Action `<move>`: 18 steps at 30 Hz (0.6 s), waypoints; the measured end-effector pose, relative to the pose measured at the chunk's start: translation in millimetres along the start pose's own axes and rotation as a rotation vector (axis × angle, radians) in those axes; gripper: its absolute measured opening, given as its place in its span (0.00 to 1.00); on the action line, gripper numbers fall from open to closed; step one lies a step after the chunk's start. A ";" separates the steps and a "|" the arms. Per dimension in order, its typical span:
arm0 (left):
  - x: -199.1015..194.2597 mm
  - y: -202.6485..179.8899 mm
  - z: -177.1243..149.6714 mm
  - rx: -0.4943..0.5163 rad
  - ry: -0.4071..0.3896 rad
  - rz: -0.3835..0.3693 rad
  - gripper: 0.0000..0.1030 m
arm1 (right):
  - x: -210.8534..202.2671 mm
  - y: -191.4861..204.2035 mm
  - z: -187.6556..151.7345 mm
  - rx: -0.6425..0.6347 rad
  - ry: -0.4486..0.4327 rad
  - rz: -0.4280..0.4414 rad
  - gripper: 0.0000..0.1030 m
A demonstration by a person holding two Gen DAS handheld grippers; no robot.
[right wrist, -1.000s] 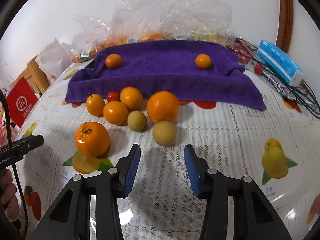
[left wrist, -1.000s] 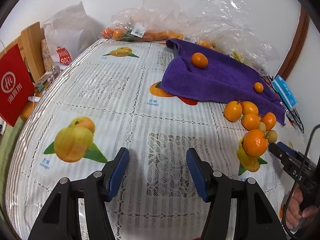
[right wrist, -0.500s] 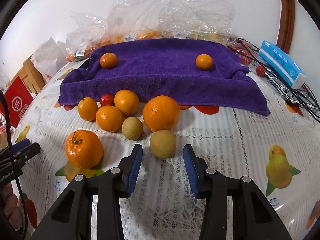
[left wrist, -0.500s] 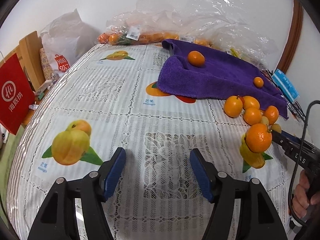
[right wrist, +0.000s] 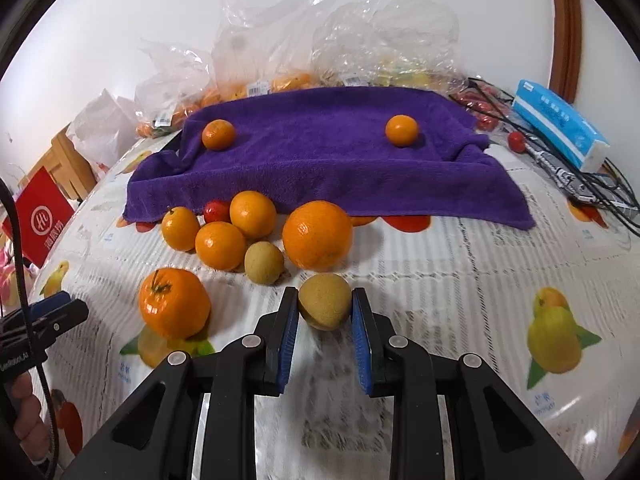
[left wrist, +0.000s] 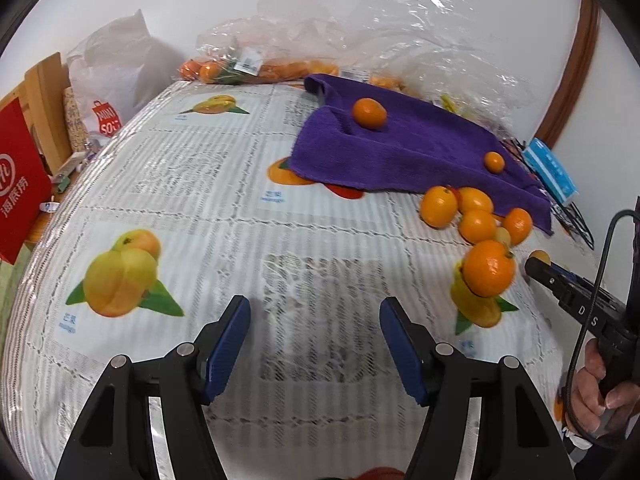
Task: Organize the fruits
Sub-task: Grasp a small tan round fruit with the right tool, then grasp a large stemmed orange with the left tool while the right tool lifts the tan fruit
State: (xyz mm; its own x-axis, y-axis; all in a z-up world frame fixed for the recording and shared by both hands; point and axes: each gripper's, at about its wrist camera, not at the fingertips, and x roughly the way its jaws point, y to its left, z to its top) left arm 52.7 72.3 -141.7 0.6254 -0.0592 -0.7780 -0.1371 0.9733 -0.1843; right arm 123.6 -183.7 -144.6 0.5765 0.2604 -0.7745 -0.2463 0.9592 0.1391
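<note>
A purple towel (right wrist: pixel 328 160) lies at the back of the table with two small oranges (right wrist: pixel 218 134) (right wrist: pixel 401 130) on it. In front of it sits a cluster of oranges (right wrist: pixel 318 235), a red tomato (right wrist: pixel 216 210) and a tan round fruit (right wrist: pixel 264 262). My right gripper (right wrist: pixel 325 308) has its blue pads against both sides of a second tan fruit (right wrist: pixel 325 306) on the tablecloth. A stemmed mandarin (right wrist: pixel 174 303) sits to its left. My left gripper (left wrist: pixel 314 344) is open and empty over bare tablecloth, left of the cluster (left wrist: pixel 476 220).
Clear plastic bags of fruit (right wrist: pixel 280 60) stand behind the towel. A blue tissue pack (right wrist: pixel 560 124) and black cables (right wrist: pixel 580 188) lie at the back right. A red bag (left wrist: pixel 16 180) and a wooden chair (left wrist: pixel 44 100) stand off the table's left edge.
My right gripper moved forward and closed its pads around the near tan fruit. My left gripper shifted only slightly and stays open.
</note>
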 end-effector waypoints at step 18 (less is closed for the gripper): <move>5.0 -88.0 -15.9 0.171 0.023 -0.076 0.65 | -49.6 -41.7 -27.3 -0.029 -0.068 -0.096 0.26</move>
State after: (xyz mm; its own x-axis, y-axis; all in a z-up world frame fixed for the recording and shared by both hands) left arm 55.7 -17.1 -138.9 0.6109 -0.1374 -0.7797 0.0435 0.9892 -0.1402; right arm 84.0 -239.7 -128.8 0.6498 0.1750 -0.7397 -0.2090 0.9768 0.0474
